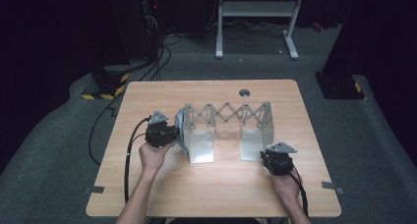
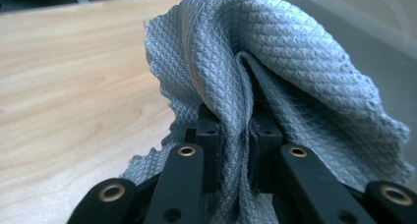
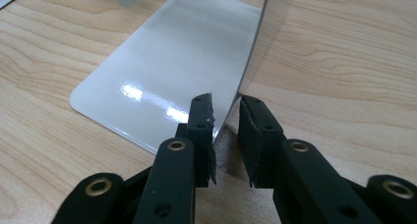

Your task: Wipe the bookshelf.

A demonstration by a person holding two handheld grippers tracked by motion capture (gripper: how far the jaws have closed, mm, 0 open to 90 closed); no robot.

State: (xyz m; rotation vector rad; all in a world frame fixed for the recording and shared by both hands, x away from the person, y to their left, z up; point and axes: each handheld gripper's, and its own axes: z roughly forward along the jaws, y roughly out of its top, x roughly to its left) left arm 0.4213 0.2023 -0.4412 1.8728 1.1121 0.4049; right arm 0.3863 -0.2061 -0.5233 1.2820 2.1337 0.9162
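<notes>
While left claw (image 2: 236,135) pinches grey cloth (image 2: 275,62), right claw (image 3: 226,135) straddles rack's metal plate (image 3: 196,62), slightly apart.

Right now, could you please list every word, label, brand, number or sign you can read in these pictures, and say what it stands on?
There are none to read.
The metal rack, the grey cloth clamped in the left gripper and the right gripper bear no lettering.
The yellow and black hazard stripes on the floor are a marking, without words.

The rack (image 1: 223,130) stands mid-table (image 1: 147,189), between left claw (image 1: 173,134) and right claw (image 1: 265,157).
</notes>
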